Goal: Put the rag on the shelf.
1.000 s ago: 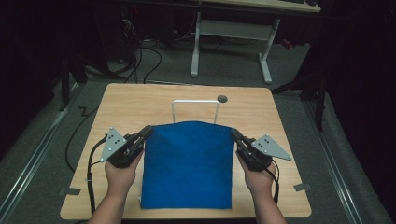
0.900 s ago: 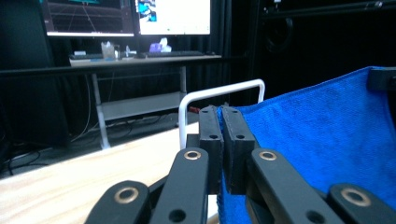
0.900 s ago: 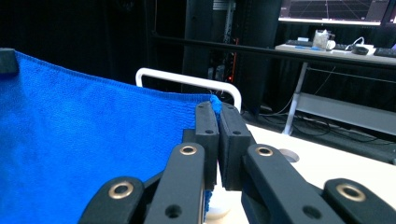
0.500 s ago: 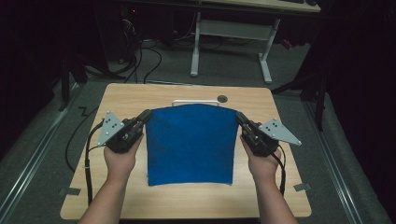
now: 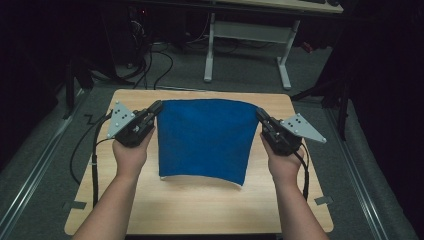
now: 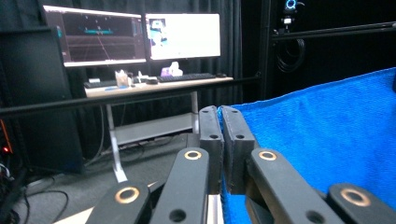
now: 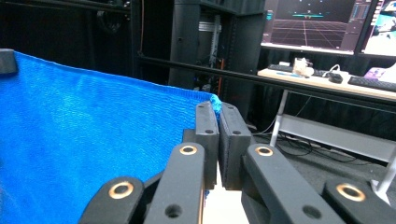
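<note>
Blue cloth [image 5: 205,140] hangs stretched between two claws above the wooden worktop [image 5: 200,205], held by its two upper corners so its top edge runs taut from one claw to the other. Its lower edge curves down toward the person and seems to rest on or just over the worktop, though I cannot tell whether it touches. In the left gripper view the cloth [image 6: 327,140] spreads away to the right of the jaws, its weave plain to see.

At the cloth's upper left corner, the left claw [image 5: 156,106] is closed on the fabric; in the left gripper view the left claw [image 6: 220,116] has its two black jaws pressed together with the cloth's edge caught between them. At the cloth's upper right corner, the right claw [image 5: 260,114] is likewise clamped on the fabric; in the right gripper view the right claw [image 7: 218,114] pinches the corner, a small tuft of blue showing just above the jaws, and the cloth [image 7: 93,140] spreads to the left.

Each claw is carried by a hand: the left hand [image 5: 131,152] beside the cloth's left edge, the right hand [image 5: 282,160] beside its right edge.

Beyond the cloth, across the floor, stands a desk [image 6: 154,86] bearing two lit monitors [image 6: 182,35] and a keyboard [image 6: 191,77].
</note>
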{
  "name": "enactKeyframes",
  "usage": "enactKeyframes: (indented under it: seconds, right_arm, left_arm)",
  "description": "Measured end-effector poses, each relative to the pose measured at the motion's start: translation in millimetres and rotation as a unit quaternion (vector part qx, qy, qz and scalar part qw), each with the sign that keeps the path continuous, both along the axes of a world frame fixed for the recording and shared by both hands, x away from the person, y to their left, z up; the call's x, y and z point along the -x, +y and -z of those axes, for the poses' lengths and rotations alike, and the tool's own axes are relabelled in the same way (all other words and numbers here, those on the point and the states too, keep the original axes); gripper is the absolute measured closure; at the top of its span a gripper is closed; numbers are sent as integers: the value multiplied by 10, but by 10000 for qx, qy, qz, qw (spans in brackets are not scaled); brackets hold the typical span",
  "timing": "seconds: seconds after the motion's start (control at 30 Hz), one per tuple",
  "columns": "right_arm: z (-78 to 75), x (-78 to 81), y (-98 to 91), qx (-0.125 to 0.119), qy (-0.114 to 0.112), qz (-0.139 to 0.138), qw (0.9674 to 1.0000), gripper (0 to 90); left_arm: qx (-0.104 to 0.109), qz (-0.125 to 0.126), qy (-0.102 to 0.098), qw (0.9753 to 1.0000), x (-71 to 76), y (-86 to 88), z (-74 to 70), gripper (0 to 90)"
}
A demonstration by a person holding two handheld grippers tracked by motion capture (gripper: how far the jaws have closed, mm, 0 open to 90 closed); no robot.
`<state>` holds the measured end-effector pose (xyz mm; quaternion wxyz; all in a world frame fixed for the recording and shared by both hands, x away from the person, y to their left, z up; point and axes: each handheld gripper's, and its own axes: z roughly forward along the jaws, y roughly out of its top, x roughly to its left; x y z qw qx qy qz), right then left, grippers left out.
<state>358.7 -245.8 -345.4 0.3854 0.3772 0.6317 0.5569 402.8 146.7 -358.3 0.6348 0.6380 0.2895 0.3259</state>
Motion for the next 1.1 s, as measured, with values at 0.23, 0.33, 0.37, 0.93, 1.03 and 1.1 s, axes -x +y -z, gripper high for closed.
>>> enactKeyframes:
  seconds: [0.23, 0.33, 0.37, 0.93, 1.03, 1.1]
  right_arm:
    - [-55, -128, -75, -94, 67, 108, 9999, 887]
    - [-60, -200, -106, -106, 108, 145, 9998, 887]
    - [-62, -229, -110, -108, 139, 155, 9997, 887]
    - [-210, -687, -63, 67, 177, 424, 9989, 888]
    - [-214, -774, -65, 69, 186, 481, 9986, 889]
    - [-204, -829, -65, 76, 206, 498, 9985, 888]
  left_arm:
    - [-94, -22, 76, 9999, -199, -27, -33, 883]
    - [-170, -59, 112, 9998, -283, -20, -38, 883]
    - [-199, -80, 90, 9997, -307, -21, -39, 883]
    - [-456, -321, 5, 9984, -719, -106, -157, 883]
    - [-495, -371, 59, 9981, -801, -132, -148, 882]
    - [-525, -402, 105, 9978, -851, -142, -134, 883]
